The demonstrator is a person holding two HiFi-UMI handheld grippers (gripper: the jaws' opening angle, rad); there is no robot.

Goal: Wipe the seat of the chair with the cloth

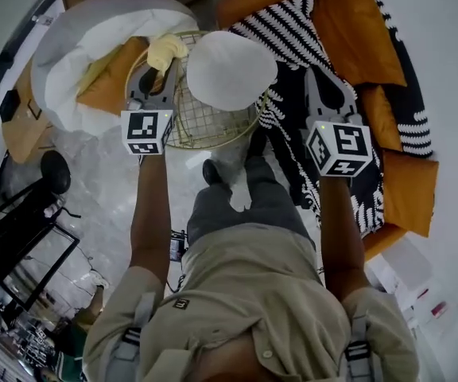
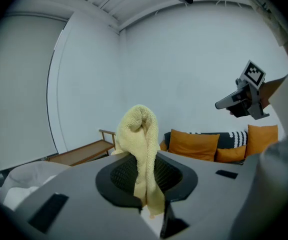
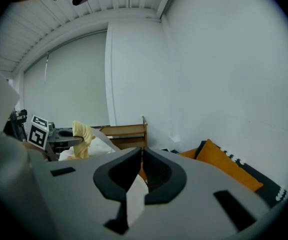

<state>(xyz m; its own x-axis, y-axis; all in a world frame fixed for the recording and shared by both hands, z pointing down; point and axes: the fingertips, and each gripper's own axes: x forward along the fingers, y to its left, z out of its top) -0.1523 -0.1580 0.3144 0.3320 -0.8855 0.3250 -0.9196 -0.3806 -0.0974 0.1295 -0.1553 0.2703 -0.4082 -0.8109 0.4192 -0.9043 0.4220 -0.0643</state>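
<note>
Two grippers flanked the chair seat [image 1: 230,70]: left gripper [image 1: 160,66] pinching a yellow cloth [image 1: 168,51] its narrow hold might drop, right gripper [image 1: 318,78] closed, empty.

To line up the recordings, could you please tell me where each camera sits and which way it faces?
Head view: on the person's head, looking steeply down at the chair; torso, forearms, left gripper and right gripper show.
Left gripper view: on the left gripper, along its jaws, shut on the cloth, toward the sofa; right gripper at right.
Right gripper view: on the right gripper, along its shut jaws toward a wooden bench; left gripper at left.
Shared: all three show the cloth.
</note>
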